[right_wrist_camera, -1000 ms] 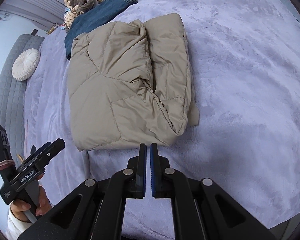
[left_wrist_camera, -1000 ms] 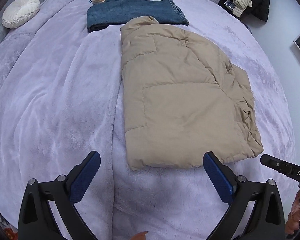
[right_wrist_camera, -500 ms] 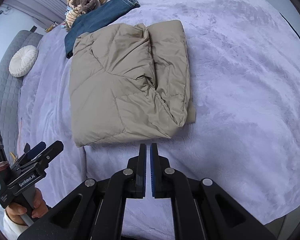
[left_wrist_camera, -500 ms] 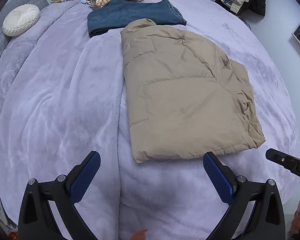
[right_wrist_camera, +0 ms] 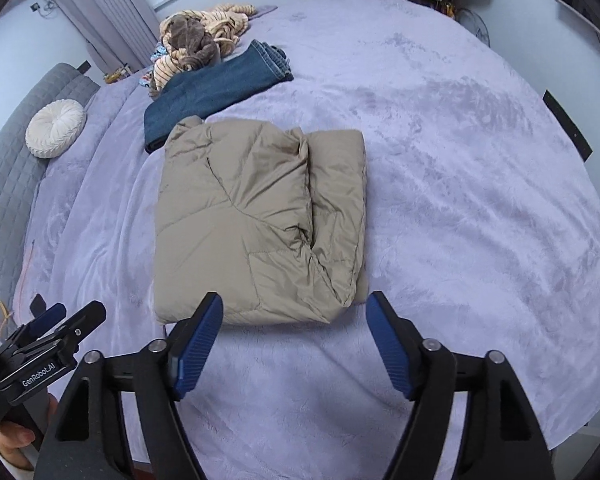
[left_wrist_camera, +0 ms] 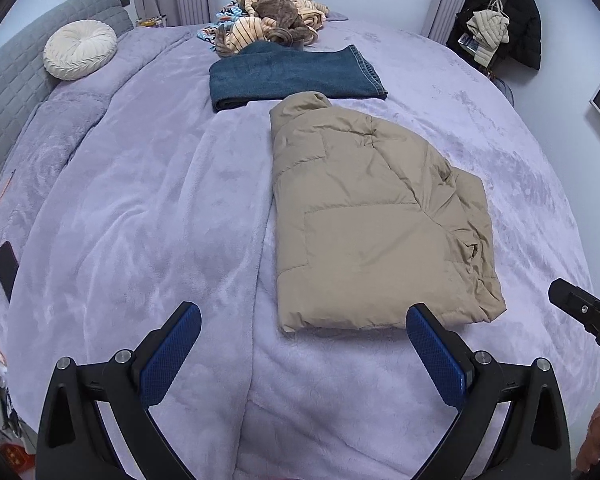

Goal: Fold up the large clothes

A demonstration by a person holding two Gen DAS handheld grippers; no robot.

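Two grippers hover over a folded tan jacket [left_wrist_camera: 376,220] on a bed [left_wrist_camera: 140,208]: left gripper [left_wrist_camera: 304,344] spread wide, right gripper [right_wrist_camera: 296,340] opening, both empty.

One tan jacket [left_wrist_camera: 372,216], one folded jeans [left_wrist_camera: 296,76], one cushion [left_wrist_camera: 80,49].

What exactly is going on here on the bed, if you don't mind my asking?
A person holding a two-finger gripper in each hand is folding large clothes on a bed with a lilac blanket. A tan puffer jacket lies folded into a compact rectangle, with folded jeans just beyond it and a heap of unfolded clothes farther back. Neither gripper holds anything: the left gripper is open above the blanket, and the right gripper has its jaws opening, nothing between them.
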